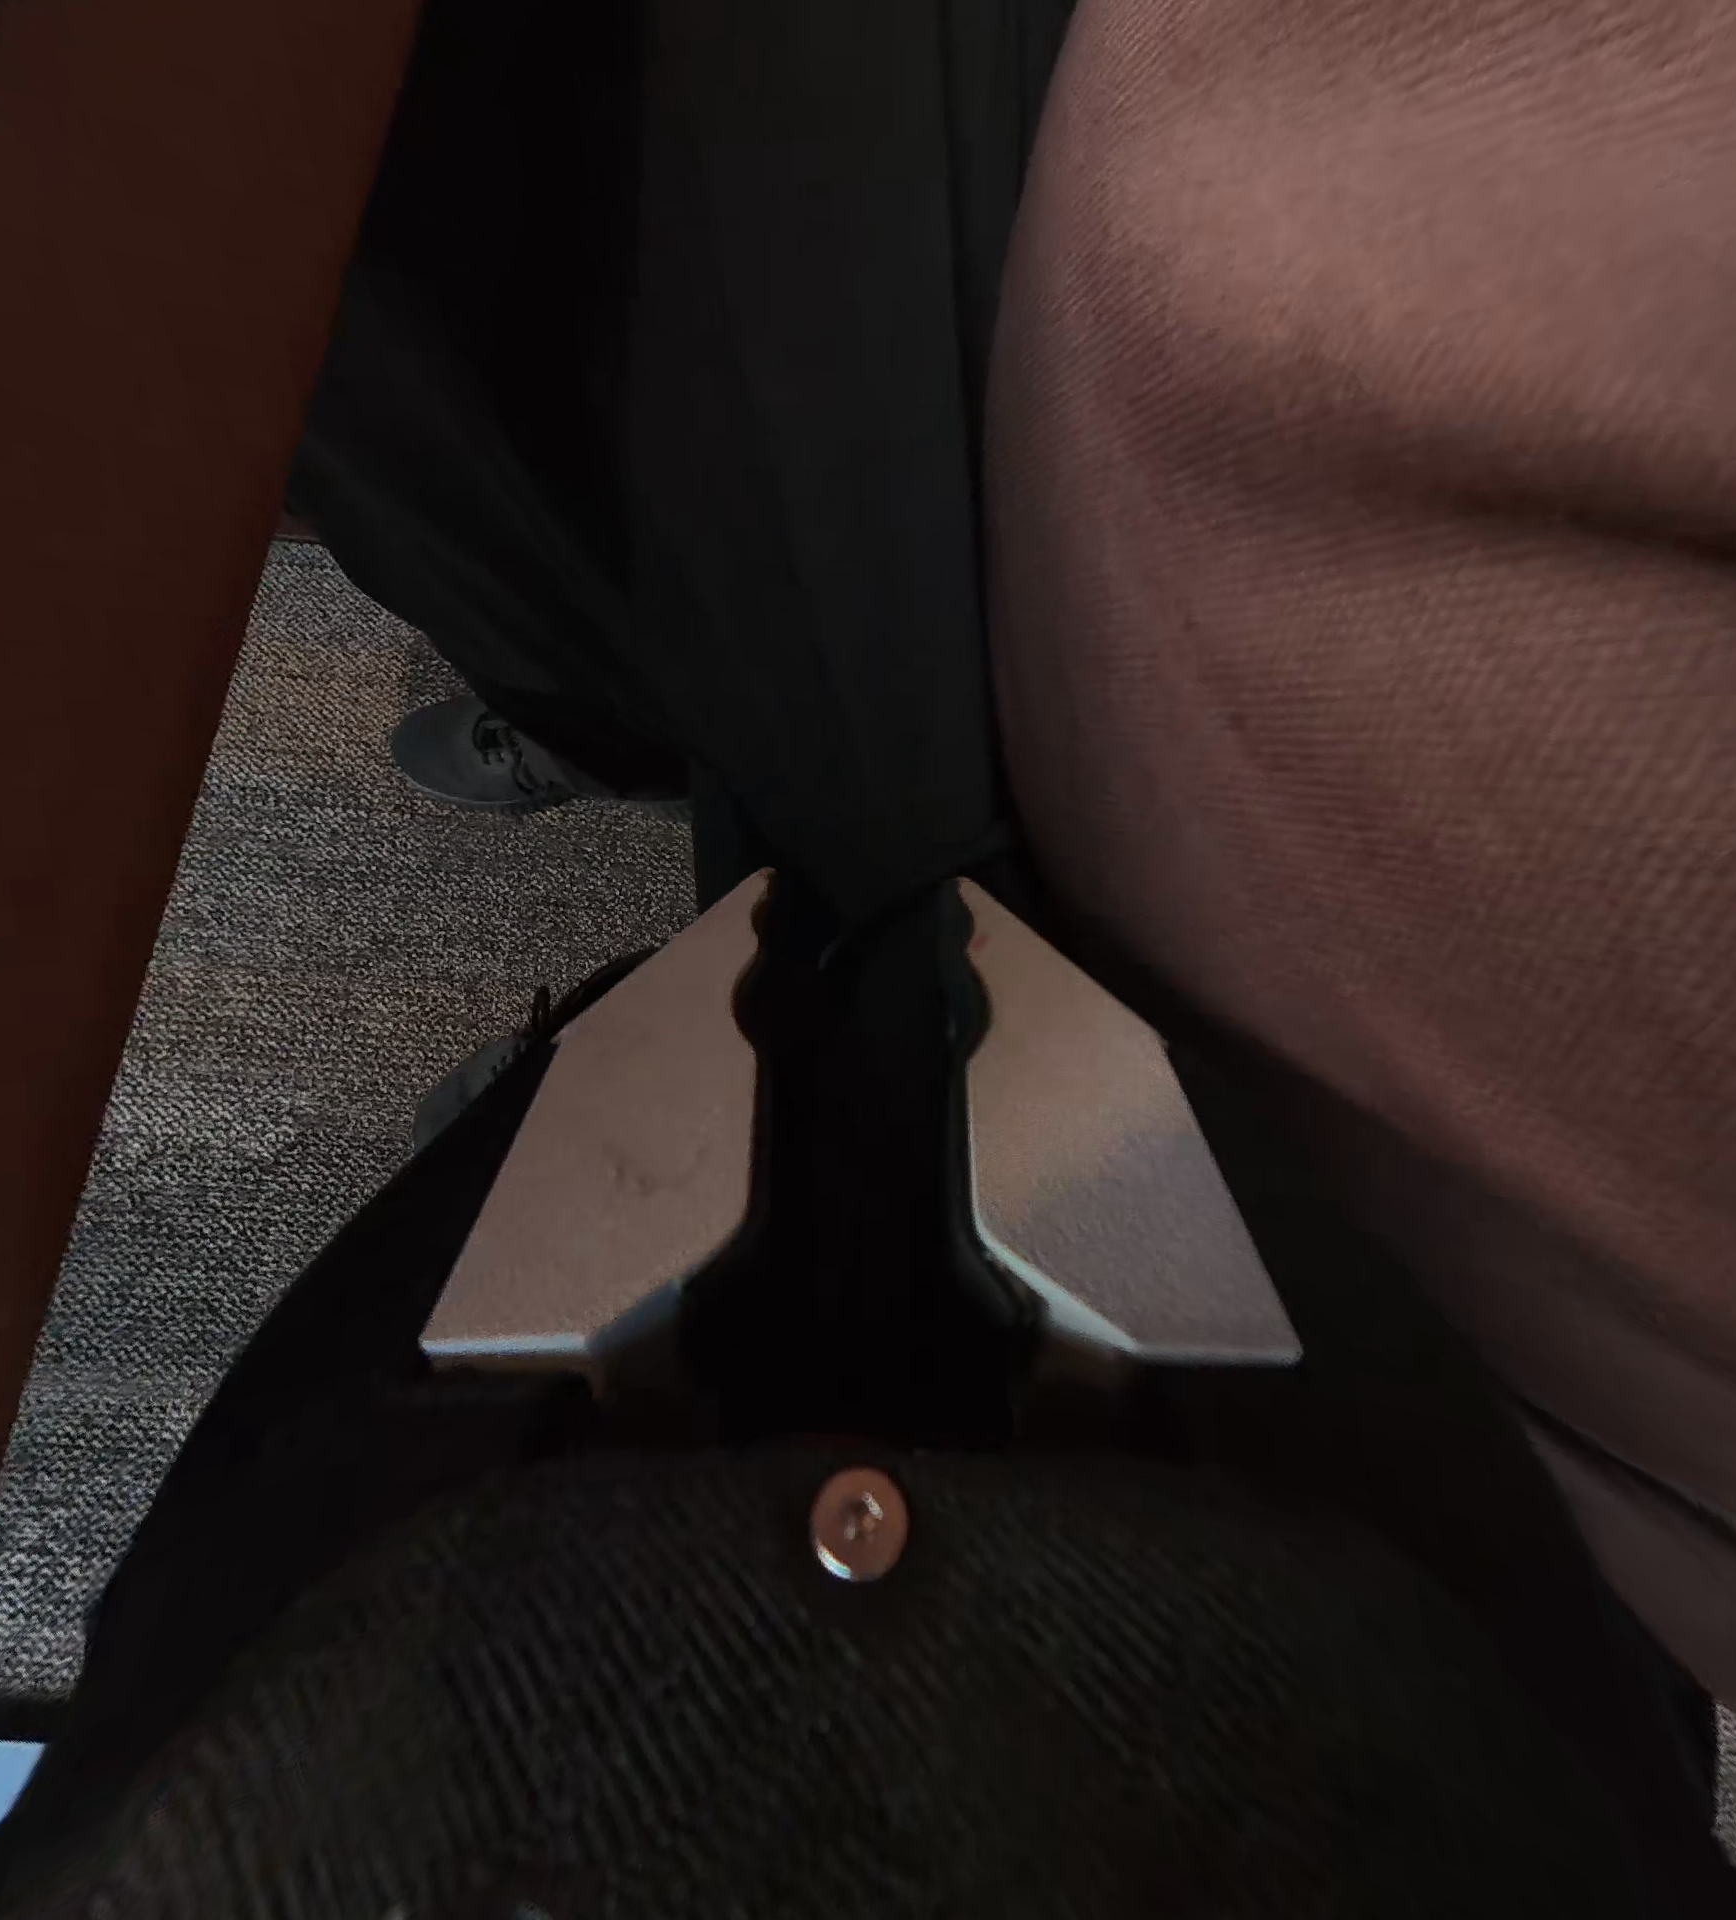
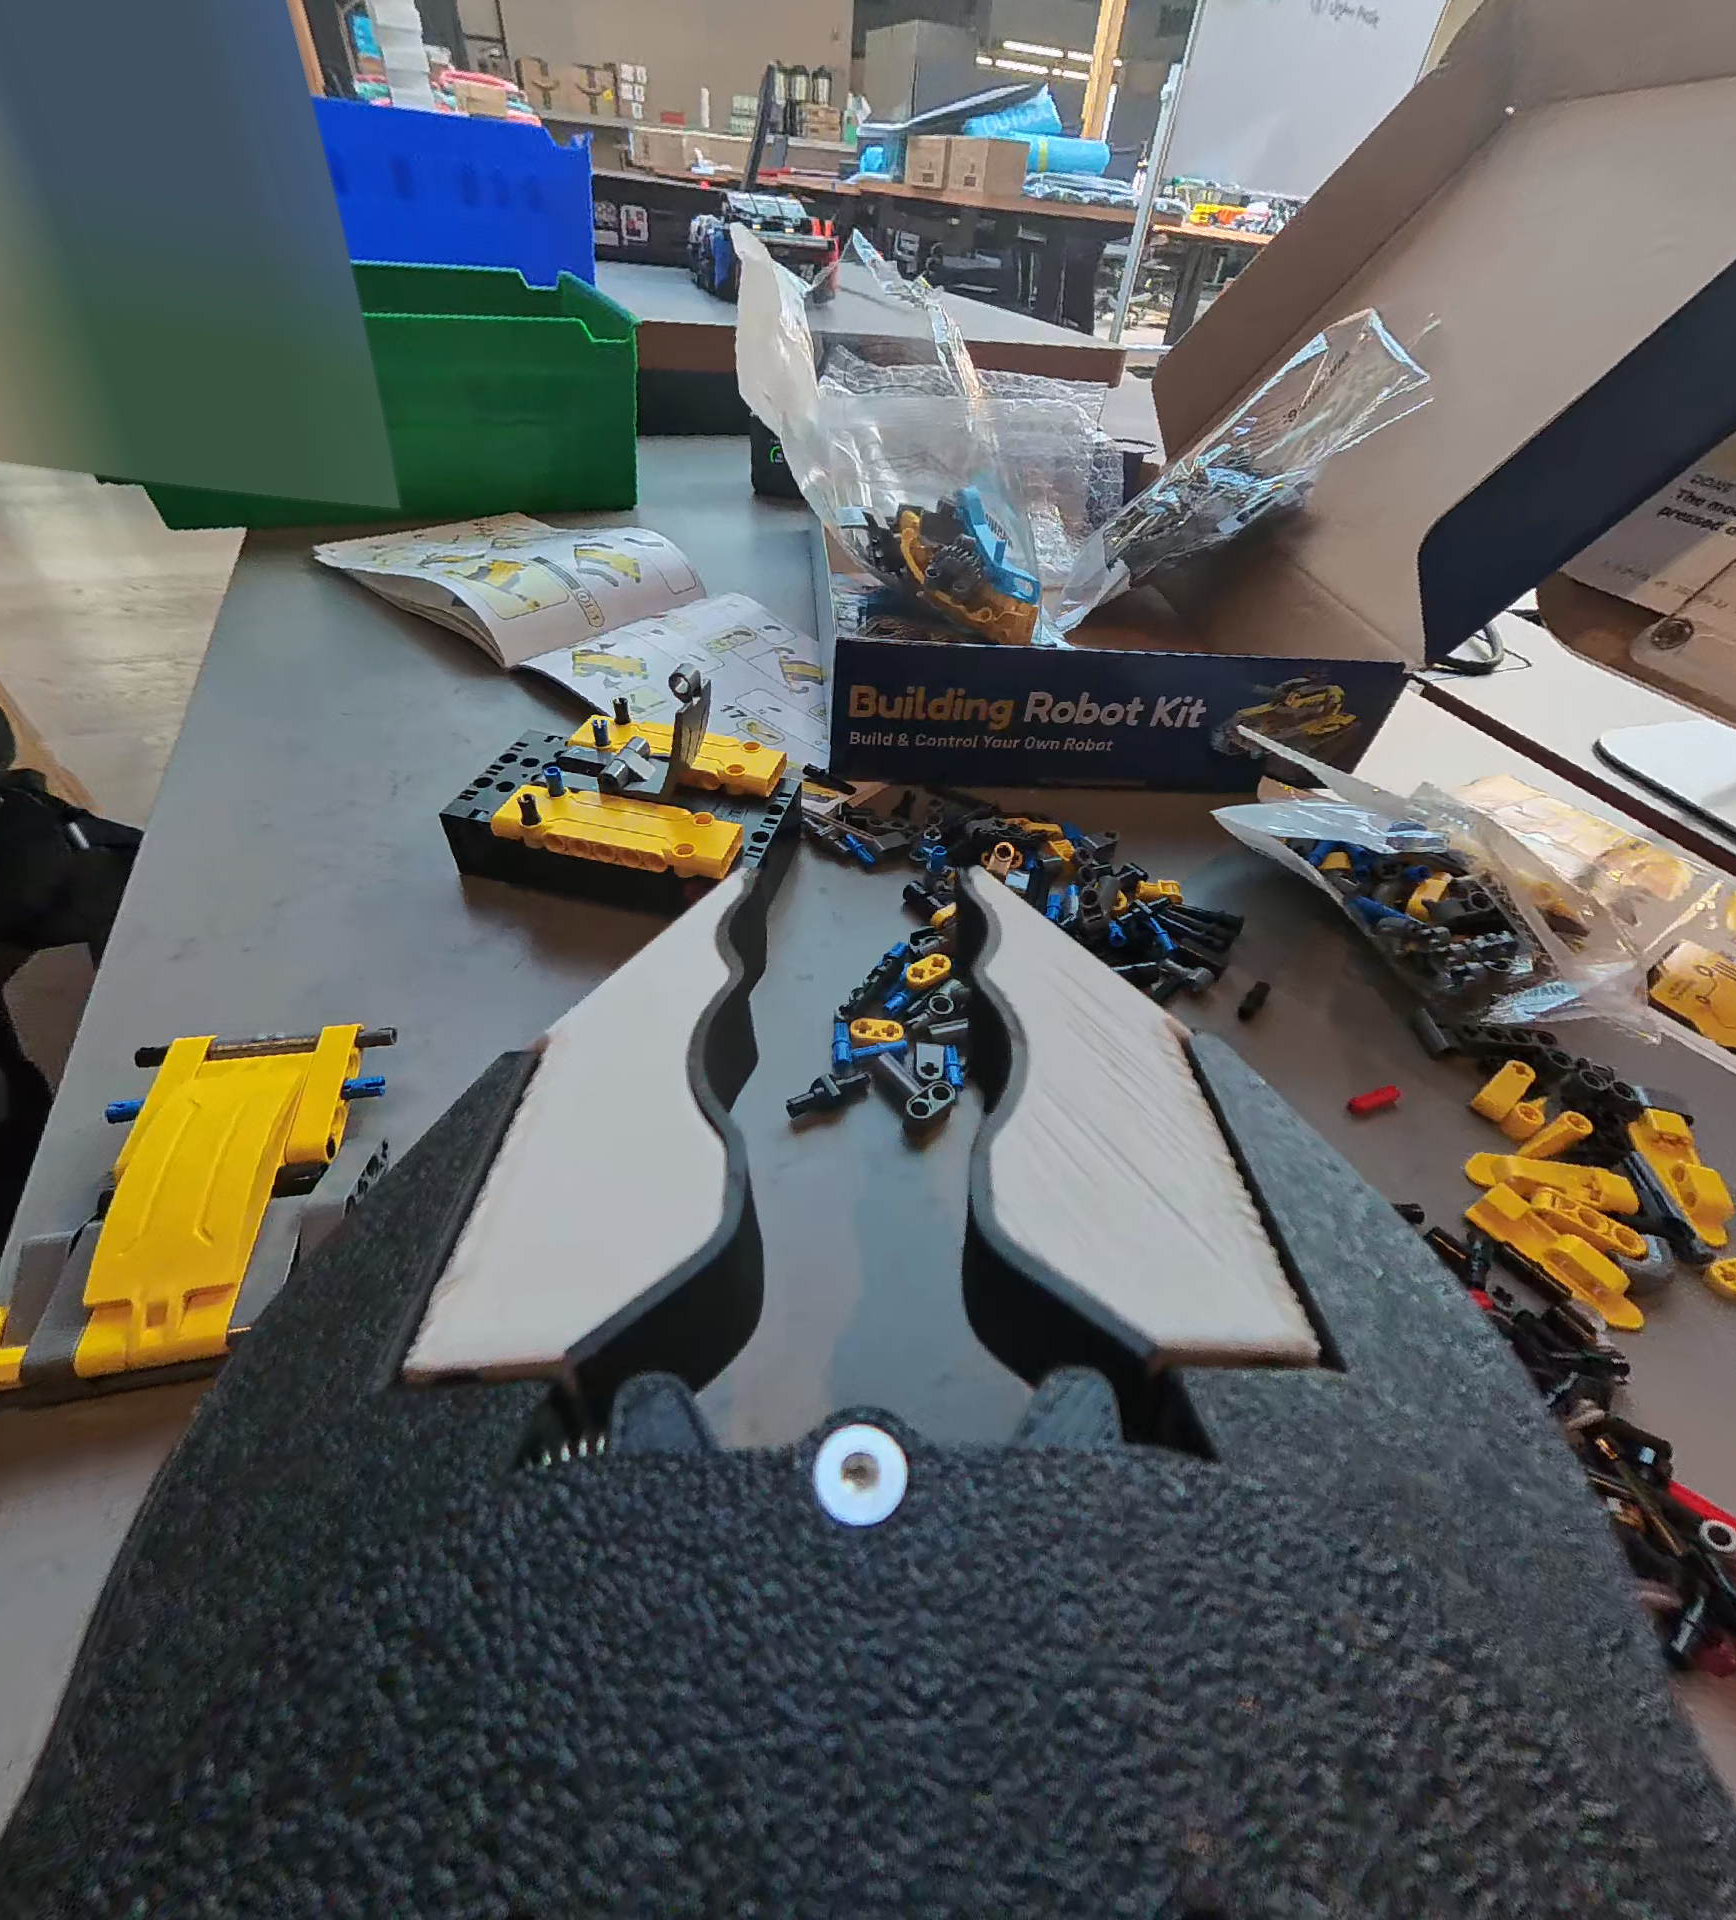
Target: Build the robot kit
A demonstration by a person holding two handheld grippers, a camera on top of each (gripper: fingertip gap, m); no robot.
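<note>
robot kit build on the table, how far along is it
Done: two yellow sub-assemblies sit built. In hand: nothing; the right claw hovers open above loose pins, the left claw points at dark trousers below the table. Left: piles and bagged parts remain unsorted.

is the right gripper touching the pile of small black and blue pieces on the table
Cannot tell. In the right wrist view the right gripper hangs open over the small loose pieces, but no side angle shows contact or a gap.

glossy plastic bricks [image 2: 900,1023], matt table [image 2: 344,852], speckled carpet [image 1: 324,935]
</note>
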